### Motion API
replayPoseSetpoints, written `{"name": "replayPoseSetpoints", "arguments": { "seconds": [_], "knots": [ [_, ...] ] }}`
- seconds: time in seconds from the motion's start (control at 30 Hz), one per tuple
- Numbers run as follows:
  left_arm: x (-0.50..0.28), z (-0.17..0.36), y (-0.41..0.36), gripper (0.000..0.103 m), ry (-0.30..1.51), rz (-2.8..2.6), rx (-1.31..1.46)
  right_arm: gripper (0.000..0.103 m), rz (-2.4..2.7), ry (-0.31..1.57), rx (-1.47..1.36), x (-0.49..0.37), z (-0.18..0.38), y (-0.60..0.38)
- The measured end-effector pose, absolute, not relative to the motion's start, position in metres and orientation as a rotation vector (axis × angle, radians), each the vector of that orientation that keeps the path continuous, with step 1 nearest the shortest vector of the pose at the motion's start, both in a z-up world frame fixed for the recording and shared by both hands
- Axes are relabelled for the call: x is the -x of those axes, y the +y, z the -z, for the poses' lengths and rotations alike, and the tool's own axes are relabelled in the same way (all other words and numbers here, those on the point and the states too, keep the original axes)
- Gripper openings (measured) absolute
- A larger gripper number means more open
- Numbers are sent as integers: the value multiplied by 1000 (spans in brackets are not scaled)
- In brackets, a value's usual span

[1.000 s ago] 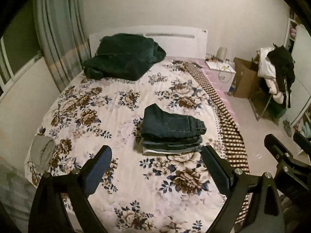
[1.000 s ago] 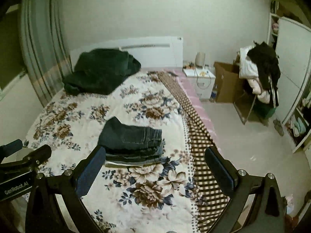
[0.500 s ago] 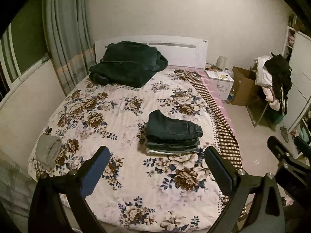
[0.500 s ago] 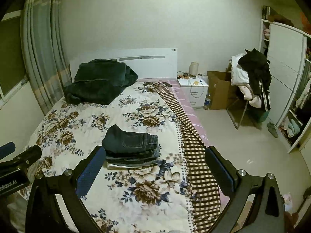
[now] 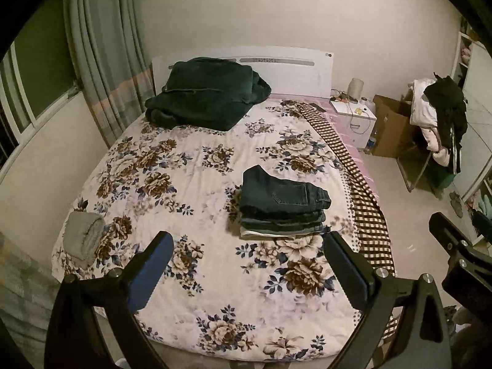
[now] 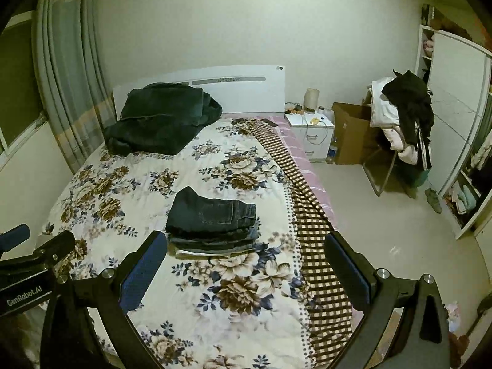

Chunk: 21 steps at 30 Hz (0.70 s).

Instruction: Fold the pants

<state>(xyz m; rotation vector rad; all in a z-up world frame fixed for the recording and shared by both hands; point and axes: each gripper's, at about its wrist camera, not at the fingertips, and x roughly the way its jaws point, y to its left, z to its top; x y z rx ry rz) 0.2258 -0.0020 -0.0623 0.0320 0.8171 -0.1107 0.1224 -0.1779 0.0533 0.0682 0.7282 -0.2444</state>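
Pants (image 5: 284, 198): top of a folded stack sitting mid-bed, toward the bed's (image 5: 172, 166) right side, short of the checkered strip (image 5: 366, 212) along that edge. Going left to right from the stack: grey roll (image 5: 83, 236) sits far left near the bed's left foot corner, well apart; dark green blanket (image 5: 206, 92) is up-left of the stack against the headboard; strip is just right of it; nightstand (image 5: 353, 117) and box (image 5: 390, 123) are off the bed further right. Left gripper (image 5: 246, 273) hangs above the foot of the bed, jaws spread wide, nothing between them, stack ahead and slightly right of its centreline. Right gripper (image 6: 246, 273) likewise released and empty, stack ahead and left of its centreline, close to its left finger in that view. Neither touches cloth; both well apart from the stack. Stack's long axis runs across the bed, left-right, roughly parallel to the jaw opening line. Nearer hand: cannot tell, looks about equal. Pants look like dark denim, back pocket up, folded compact, edges roughly squared over several lighter denim layers plus a pale one at the bottom. My read: this fold is done; no unfolded pants visible.
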Motion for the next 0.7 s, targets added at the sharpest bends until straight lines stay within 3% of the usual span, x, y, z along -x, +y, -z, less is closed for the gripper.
{"name": "replayPoseSetpoints", "arguments": {
  "seconds": [0.7],
  "knots": [
    [-232,57,6,100,811,106,-33,103,209,735,-68,-135,-47,-167]
  ]
}}
